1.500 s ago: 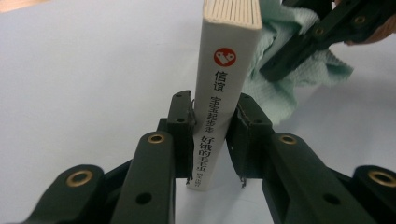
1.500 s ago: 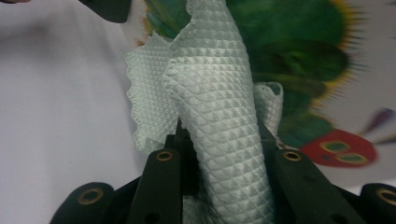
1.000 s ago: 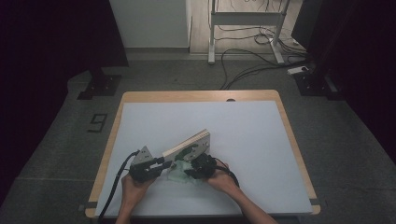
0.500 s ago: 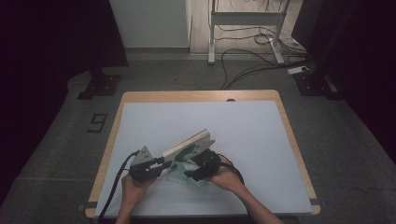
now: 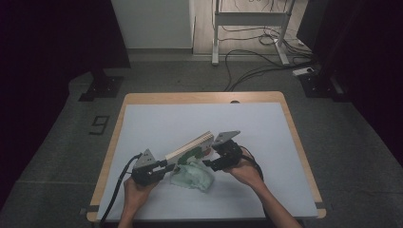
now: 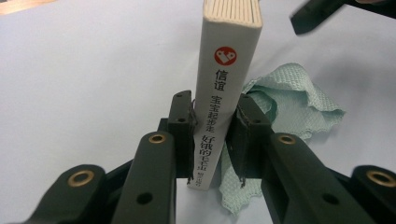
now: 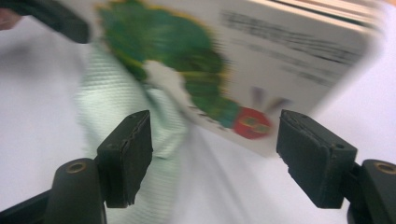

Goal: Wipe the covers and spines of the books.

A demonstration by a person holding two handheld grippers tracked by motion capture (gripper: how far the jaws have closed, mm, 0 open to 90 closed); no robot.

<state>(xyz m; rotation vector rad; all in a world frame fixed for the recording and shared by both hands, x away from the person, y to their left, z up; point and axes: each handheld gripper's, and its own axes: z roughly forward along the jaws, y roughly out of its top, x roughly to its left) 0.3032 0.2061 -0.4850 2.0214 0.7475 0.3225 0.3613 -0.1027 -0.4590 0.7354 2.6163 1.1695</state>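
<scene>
The left gripper [image 5: 164,166] clamps the near end of a book [image 5: 190,147], its two jaws pressed on the covers either side of the spine [image 6: 219,107]. The book sits near the middle of the table's [image 5: 142,97] near half, held up off the white mat [image 5: 266,128]. Its long axis runs from the near left up toward the far right, the free end raised and pointing away from the person. A crumpled green cloth [image 5: 192,175] lies on the mat just below it. The right gripper [image 5: 214,159] hangs just right of the book with its jaws spread wide and nothing between them. Bare mat stretches far, left and right; the near edge is close.
</scene>
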